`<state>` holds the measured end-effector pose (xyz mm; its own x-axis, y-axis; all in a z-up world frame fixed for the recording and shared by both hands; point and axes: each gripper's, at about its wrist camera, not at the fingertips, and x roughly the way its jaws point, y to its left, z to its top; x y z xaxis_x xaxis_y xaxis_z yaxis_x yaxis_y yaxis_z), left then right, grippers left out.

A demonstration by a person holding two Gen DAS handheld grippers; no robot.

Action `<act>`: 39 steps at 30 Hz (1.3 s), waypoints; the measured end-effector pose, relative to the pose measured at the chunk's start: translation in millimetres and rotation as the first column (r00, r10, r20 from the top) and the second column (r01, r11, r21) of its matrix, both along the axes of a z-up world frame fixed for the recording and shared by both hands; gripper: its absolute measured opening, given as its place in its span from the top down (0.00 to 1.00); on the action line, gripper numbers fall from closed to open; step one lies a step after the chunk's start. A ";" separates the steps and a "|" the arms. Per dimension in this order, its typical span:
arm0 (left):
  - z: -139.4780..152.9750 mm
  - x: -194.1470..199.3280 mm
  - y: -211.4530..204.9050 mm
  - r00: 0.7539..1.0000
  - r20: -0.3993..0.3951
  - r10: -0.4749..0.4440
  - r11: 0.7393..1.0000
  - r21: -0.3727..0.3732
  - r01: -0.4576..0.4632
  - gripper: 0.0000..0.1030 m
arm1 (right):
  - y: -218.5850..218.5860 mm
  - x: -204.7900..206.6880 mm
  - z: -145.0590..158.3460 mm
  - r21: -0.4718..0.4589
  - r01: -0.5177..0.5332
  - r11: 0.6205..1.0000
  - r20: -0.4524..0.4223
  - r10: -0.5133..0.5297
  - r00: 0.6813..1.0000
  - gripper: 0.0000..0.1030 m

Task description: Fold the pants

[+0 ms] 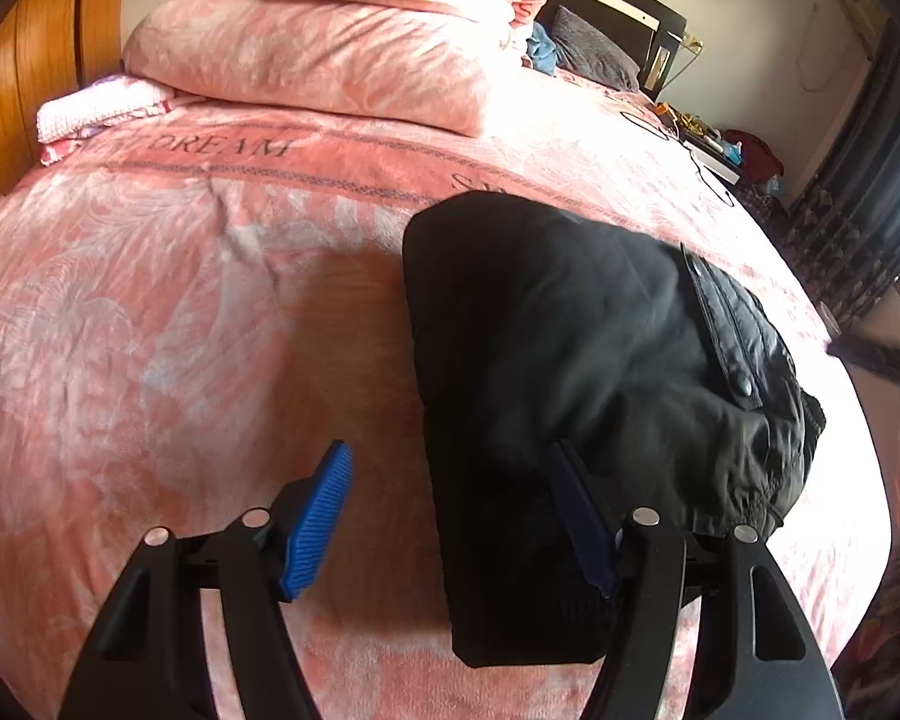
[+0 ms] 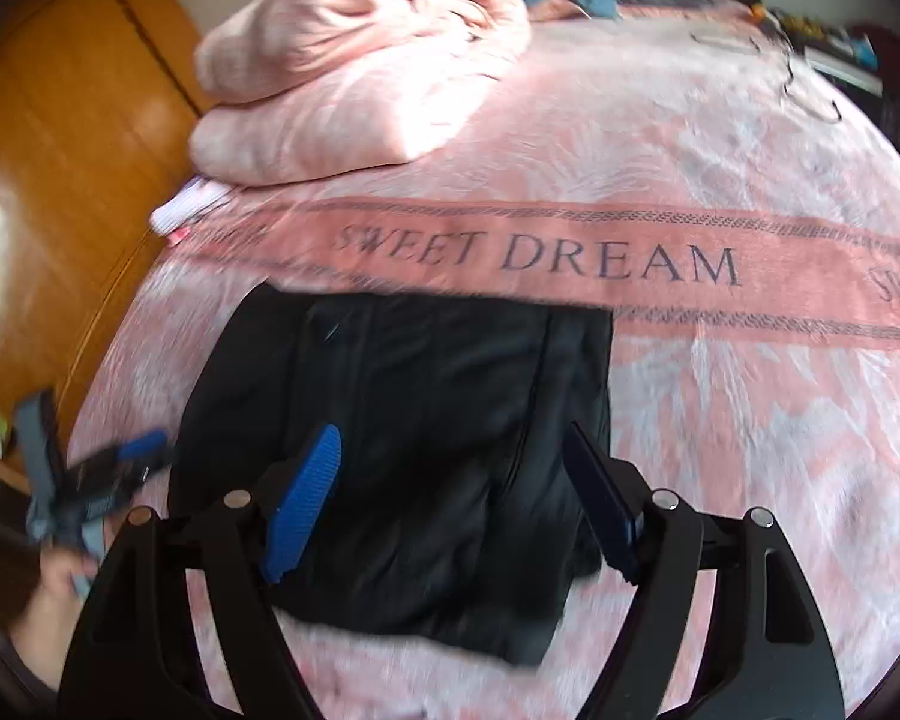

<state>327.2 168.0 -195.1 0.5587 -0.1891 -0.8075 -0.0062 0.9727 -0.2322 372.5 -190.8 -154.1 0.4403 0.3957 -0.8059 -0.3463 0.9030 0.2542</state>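
Your released left claw (image 1: 450, 516) and right claw (image 2: 450, 504) hover over the folded black fabric pants (image 2: 402, 420), long axis running away from you across the bed.

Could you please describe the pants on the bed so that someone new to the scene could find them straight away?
Start from the pink bedspread lettered SWEET DREAM. Just below that lettered band, toward the camera, lie the pants, folded into a compact rectangle. They are the only black item on the bed; the folded blankets stacked beyond them are pink.
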 end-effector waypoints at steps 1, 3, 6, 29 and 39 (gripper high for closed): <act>-2.0 -0.1 -0.9 1.000 -0.006 0.001 1.000 0.004 -0.001 0.32 | 2.0 -9.1 -7.8 -0.020 0.003 1.000 -0.003 -0.003 1.000 0.26; -4.5 -0.5 -3.1 1.000 -0.003 0.007 1.000 0.016 -0.007 0.28 | 7.9 -15.3 -39.6 -0.102 0.005 0.995 -0.046 -0.010 0.999 0.26; -7.9 -2.2 -3.4 1.000 -0.001 0.023 1.000 0.012 -0.023 0.19 | 8.8 -14.2 -66.3 -0.184 0.019 0.983 -0.041 -0.027 0.999 0.14; 119.6 -226.8 -38.1 0.954 0.271 0.125 0.959 0.215 -0.187 0.04 | -58.0 -257.3 76.2 0.125 0.330 0.936 0.188 -0.349 0.918 0.03; 176.7 -328.4 -79.6 0.935 0.337 0.114 0.949 0.242 -0.203 0.04 | -17.5 -365.2 138.7 0.036 0.261 0.965 0.376 -0.256 0.891 0.03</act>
<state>-1.3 88.3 -18.4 0.7964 0.1216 -0.5924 -0.1353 0.9906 0.0216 7.2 -208.3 -15.4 0.7951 0.2163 -0.5665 -0.1670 0.9762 0.1383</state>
